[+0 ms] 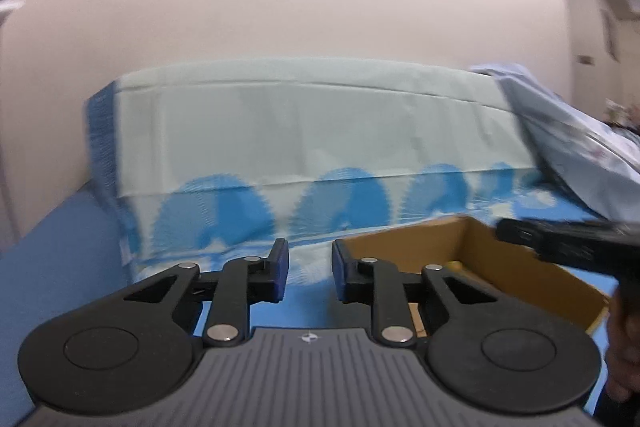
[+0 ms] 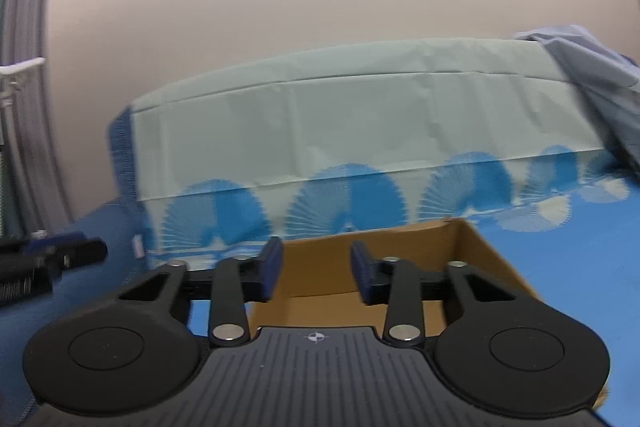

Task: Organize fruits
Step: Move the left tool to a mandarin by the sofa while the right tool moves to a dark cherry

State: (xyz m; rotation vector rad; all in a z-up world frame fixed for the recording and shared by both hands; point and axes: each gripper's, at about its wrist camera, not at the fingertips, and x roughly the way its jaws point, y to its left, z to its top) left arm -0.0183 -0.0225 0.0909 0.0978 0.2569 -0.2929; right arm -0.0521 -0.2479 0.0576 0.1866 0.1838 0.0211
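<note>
Left gripper (image 1: 310, 269) and right gripper (image 2: 316, 269), each with 2 blue-padded black fingers, are hovering with narrow gaps and nothing between the pads. The open brown cardboard box (image 2: 472, 251) is sitting on the blue bedsheet (image 2: 560, 267), directly ahead of the right gripper and to the right of the left one. A small yellow fruit-like shape (image 1: 454, 264) is showing inside the box, too blurred to identify. A folded pale-green blanket with blue fan prints (image 1: 300, 131) is lying behind.
</note>
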